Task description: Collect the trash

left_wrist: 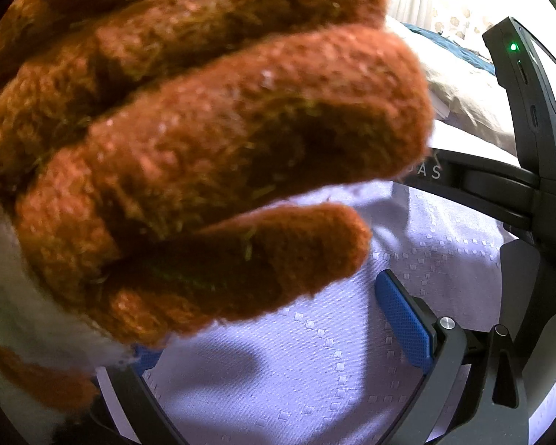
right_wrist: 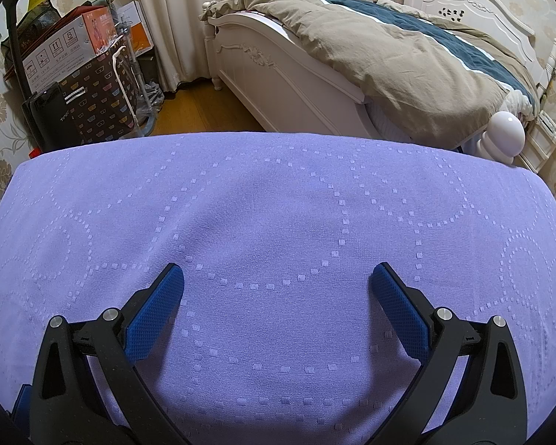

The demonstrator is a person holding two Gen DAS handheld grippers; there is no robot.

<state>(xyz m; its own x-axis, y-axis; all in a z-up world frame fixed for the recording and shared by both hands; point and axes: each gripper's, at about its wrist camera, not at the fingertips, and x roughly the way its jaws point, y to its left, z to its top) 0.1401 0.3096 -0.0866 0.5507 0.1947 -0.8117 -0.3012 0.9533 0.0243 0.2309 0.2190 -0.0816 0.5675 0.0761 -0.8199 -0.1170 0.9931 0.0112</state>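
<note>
Up close, an orange knitted glove point(left_wrist: 189, 155) fills most of the left wrist view, its fingers curled right in front of the lens, blurred, with a white cuff at the lower left. No trash can be made out in either view. The left tool point(left_wrist: 263, 348) shows one blue pad point(left_wrist: 404, 322) at the right; its other finger is mostly hidden behind the glove, so whether it is released or clenched cannot be told. Right of the glove stands a black device point(left_wrist: 526, 85) with a green light. The right tool point(right_wrist: 276, 311) hangs released, jaws wide apart, over the counter point(right_wrist: 278, 200), which wears a purple cloth with dotted circles. Far beyond lie a white bed point(right_wrist: 352, 74) with a beige quilt and, far left, stacked boxes point(right_wrist: 78, 44).
</note>
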